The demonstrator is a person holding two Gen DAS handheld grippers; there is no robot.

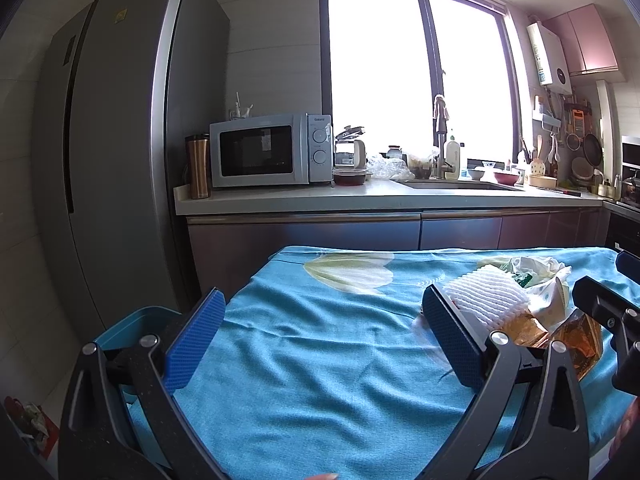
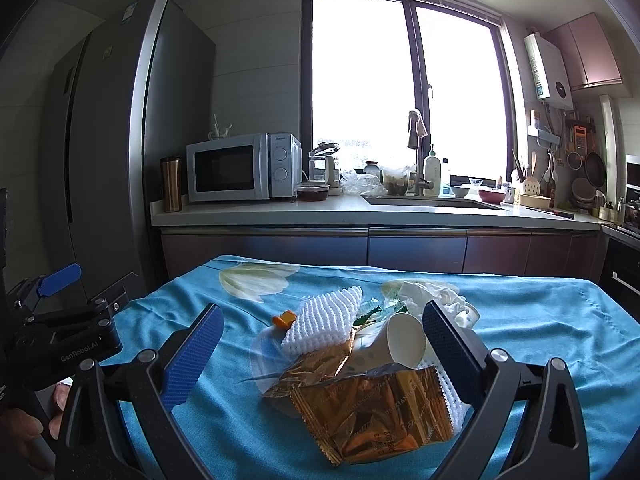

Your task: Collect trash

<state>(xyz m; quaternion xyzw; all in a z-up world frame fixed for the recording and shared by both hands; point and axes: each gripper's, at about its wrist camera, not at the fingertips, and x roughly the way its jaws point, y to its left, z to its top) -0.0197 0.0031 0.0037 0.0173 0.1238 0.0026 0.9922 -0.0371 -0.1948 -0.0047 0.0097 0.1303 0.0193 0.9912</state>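
The right gripper [image 2: 322,354] is spread wide and holds nothing, its blue pads flanking the gold foil wrapper [image 2: 372,412], which lies nearest on the blue cloth [image 2: 540,320]. Just behind the wrapper lie a tipped paper cup [image 2: 404,342], white foam netting [image 2: 320,316] and crumpled tissue [image 2: 432,294]. All looks light and crushable; the crinkly wrapper's raised middle seems the best bite. The left gripper [image 1: 324,338] is likewise wide and empty over bare cloth left of the wrapper.
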